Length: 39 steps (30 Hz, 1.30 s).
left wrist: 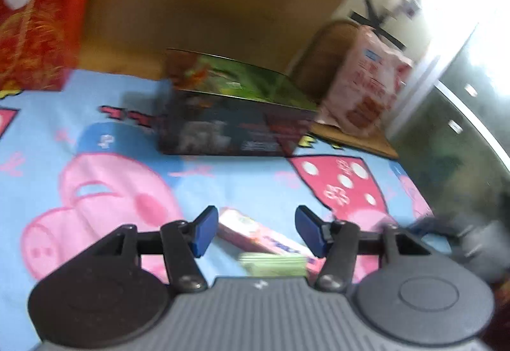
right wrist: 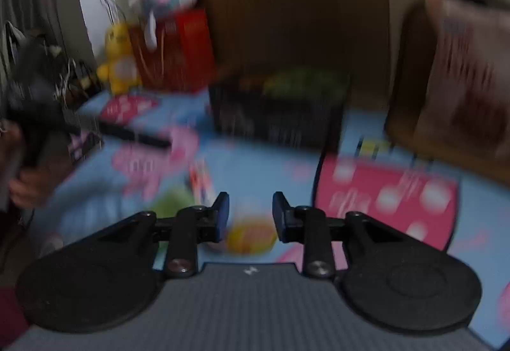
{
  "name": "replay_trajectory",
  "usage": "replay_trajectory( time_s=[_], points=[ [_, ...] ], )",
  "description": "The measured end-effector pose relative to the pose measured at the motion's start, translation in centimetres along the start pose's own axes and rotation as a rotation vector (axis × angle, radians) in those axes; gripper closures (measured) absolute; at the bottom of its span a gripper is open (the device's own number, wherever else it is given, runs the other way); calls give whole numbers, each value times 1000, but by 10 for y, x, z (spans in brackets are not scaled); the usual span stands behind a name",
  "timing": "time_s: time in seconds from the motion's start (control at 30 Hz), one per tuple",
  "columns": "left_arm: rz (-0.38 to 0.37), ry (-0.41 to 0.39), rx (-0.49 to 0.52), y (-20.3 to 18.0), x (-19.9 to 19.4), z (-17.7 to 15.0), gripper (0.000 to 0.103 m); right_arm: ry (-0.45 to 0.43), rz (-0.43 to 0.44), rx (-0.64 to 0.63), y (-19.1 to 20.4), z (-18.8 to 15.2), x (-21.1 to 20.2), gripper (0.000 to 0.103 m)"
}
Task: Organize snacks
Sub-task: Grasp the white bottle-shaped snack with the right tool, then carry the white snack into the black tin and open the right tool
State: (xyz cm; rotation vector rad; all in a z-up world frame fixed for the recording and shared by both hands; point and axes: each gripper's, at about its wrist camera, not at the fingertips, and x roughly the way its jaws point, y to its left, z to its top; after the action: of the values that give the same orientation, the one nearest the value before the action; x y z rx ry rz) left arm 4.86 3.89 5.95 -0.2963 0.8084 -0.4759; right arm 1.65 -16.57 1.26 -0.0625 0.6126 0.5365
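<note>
Directly below the left claw (left wrist: 253,231), jaws apart and empty, lie a pink snack box (left wrist: 255,231) and green packet (left wrist: 274,265): light, crushable; grip the box's long sides. Right claw (right wrist: 250,214) stands narrow, empty, above a blurred yellow snack (right wrist: 251,237).

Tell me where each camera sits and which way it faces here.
Left wrist: on the left gripper, angled down at the cartoon blanket, pink snack box between its open fingers.
Right wrist: on the right gripper, angled down at a yellow snack; a hand at left.
Shared: dark box, red box.
</note>
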Motion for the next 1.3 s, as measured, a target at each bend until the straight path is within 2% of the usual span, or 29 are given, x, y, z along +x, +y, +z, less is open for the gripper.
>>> replay_trajectory(
  time_s=[0.1, 0.17, 0.23, 0.37, 0.43, 0.53, 0.63, 0.67, 0.73, 0.77, 0.87, 1.0, 1.03, 1.07, 1.13, 1.17, 1.2, 1.3],
  points=[
    [-80, 24, 32, -19, 14, 1, 49, 24, -24, -5, 9, -12, 25, 70],
    [-113, 57, 52, -34, 31, 2, 49, 20, -20, 12, 0, -12, 25, 69],
    [-119, 74, 69, -42, 47, 3, 49, 3, -11, 38, -8, -8, 27, 70],
    [-111, 120, 30, -41, 78, 10, 49, -78, -98, 14, -19, -8, 11, 62],
    [-114, 130, 6, -35, 86, 12, 49, -77, -96, -4, -20, -7, 8, 62],
    [-136, 165, -27, -30, 97, 13, 49, -44, -78, -14, -23, -14, 12, 54],
    [-148, 209, -25, -31, 113, 9, 49, -25, -76, -22, -24, -20, 27, 52],
    [-175, 200, -33, -31, 115, 8, 51, -38, -81, -37, -23, -20, 33, 54],
    [-223, 213, -48, -32, 117, 12, 60, -31, -97, -58, -18, -11, 40, 66],
    [-227, 213, -45, -33, 115, 14, 62, -30, -72, -53, -16, -6, 42, 74],
    [-204, 116, 26, -39, 90, 28, 62, -114, -44, -77, -6, 16, 36, 76],
    [-192, -1, 25, -28, 66, 67, 61, -222, -72, -78, -3, 59, 44, 76],
    [-177, -31, 21, -24, 63, 76, 59, -239, -72, -74, -4, 72, 50, 76],
    [-152, -71, 17, -19, 61, 85, 49, -252, -75, -66, -7, 85, 58, 76],
    [-57, -153, 1, -9, 58, 98, 42, -274, -114, -44, -15, 103, 73, 75],
    [7, -174, -11, -3, 57, 101, 42, -277, -148, -32, -19, 107, 78, 75],
    [30, -185, -28, 4, 54, 102, 42, -275, -172, -7, -25, 107, 81, 73],
    [3, -210, -91, 31, 37, 86, 42, -277, -102, 104, -44, 89, 67, 73]
  ],
)
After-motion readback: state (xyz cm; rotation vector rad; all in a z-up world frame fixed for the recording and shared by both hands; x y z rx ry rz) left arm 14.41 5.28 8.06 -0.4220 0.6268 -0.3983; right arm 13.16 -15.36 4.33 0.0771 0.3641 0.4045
